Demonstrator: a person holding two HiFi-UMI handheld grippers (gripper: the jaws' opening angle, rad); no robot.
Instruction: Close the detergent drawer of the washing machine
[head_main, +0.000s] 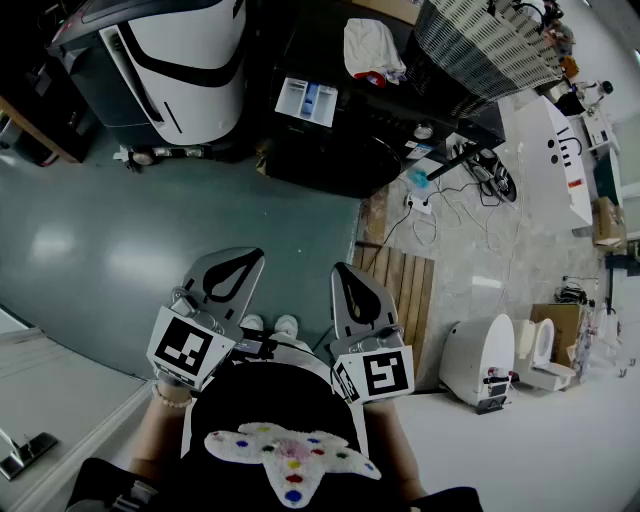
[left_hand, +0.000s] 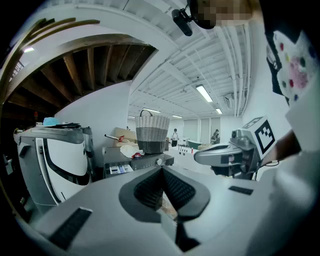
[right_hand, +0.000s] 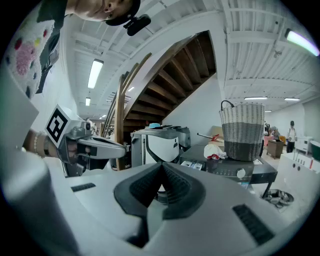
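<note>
The dark washing machine (head_main: 335, 140) stands across the floor ahead of me. Its detergent drawer (head_main: 307, 101) is pulled out, showing white and blue compartments. The drawer (left_hand: 118, 169) appears small and far off in the left gripper view, and the drawer (right_hand: 194, 164) likewise in the right gripper view. My left gripper (head_main: 238, 260) and right gripper (head_main: 346, 272) are held side by side near my body, both shut and empty, well short of the machine. In their own views, the left gripper (left_hand: 162, 169) and right gripper (right_hand: 161, 165) show pads pressed together.
A striped laundry basket (head_main: 480, 40) and a white cloth (head_main: 372, 45) sit on top of the machine. A white and black appliance (head_main: 180, 60) stands to its left. To the right lie a wooden pallet (head_main: 402, 290), cables (head_main: 450, 200) and white toilets (head_main: 482, 355).
</note>
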